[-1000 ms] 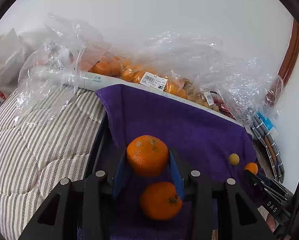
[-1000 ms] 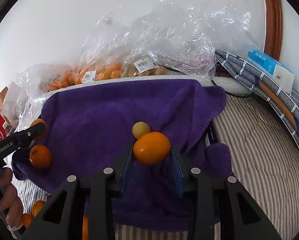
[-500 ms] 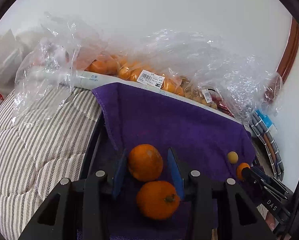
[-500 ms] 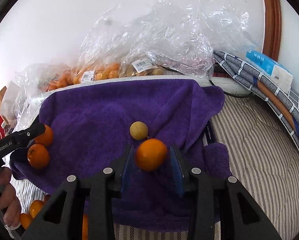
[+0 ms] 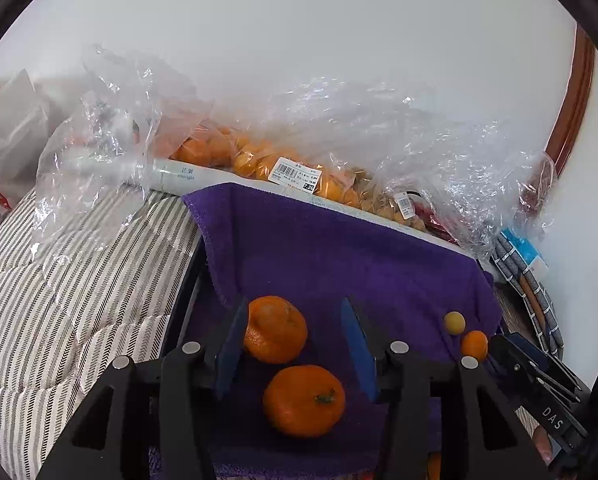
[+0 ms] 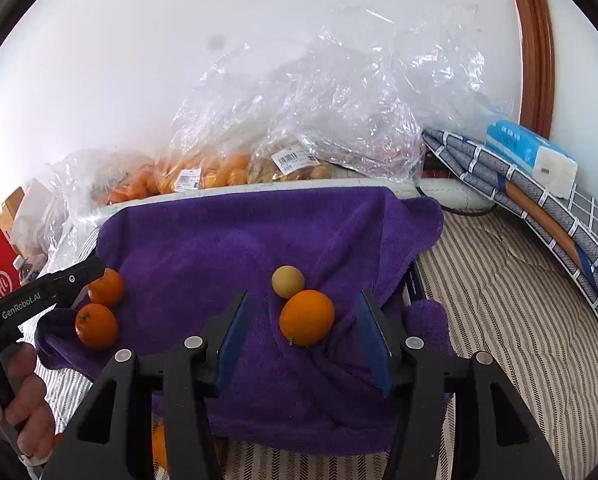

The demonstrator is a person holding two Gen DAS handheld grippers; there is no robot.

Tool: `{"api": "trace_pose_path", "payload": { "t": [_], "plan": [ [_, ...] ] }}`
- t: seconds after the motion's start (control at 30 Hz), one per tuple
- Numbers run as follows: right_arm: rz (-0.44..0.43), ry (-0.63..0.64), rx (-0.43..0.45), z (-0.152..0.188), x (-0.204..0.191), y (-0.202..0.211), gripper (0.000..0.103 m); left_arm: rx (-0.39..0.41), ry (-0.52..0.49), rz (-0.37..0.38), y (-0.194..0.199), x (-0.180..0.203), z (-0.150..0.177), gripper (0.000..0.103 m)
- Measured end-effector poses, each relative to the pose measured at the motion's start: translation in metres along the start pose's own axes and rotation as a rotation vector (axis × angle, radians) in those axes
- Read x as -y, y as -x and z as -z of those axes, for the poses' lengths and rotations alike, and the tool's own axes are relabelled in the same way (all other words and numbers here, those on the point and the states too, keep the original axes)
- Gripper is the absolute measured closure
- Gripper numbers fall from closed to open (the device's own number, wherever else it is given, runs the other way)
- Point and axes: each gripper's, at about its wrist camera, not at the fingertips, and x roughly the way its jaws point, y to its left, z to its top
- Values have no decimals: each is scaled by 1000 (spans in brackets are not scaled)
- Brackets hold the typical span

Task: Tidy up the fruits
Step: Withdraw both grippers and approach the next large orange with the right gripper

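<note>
- Your left gripper (image 5: 297, 344) is opening: a second ago its blue pads clamped the dimpled orange mandarin (image 5: 275, 329), and now that fruit rests on the purple terry towel (image 5: 339, 256), leaning on the pad at nine o'clock with a clear gap on the three o'clock side.
- A second stemmed orange mandarin (image 5: 304, 401) lies just behind it, at six o'clock, so the pair now sits together.
- Your right gripper (image 6: 304, 336) is opening too; the smooth orange citrus (image 6: 307, 317) it was squeezing has dropped onto the towel between the spread pads, free of both.
- That citrus touches the small round yellow fruit (image 6: 287, 281) at its eleven o'clock.
- Both releases look complete: two groups stand on the towel, mandarins at nine o'clock, small fruit near centre.
- You can likely back off and fetch more from the clear plastic bags (image 6: 299, 120) at twelve o'clock.
</note>
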Motion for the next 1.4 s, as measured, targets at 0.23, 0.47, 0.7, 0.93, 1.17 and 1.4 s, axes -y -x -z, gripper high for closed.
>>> {"api": "trace_pose_path", "payload": {
  "t": [0.23,0.47,0.7,0.93,1.17,1.4],
  "plan": [
    [2,-1,45,0,-1,10,49,38,-13,-23,9,4,1,52],
    [62,-27,98,-7,3,25,49,47,13,-36,14,-1,2,52],
    [11,-104,11,2,2,40,49,73,36,-43,28,-7,7,52],
    [24,-34,-41,27,-20,58,49,80,40,-59,49,-19,23,52],
    [-16,-2,-85,56,-41,67,50,76,25,-99,76,-37,44,52],
    [-60,34,-109,71,-60,56,53,6,64,-105,85,-58,57,49]
  ]
}}
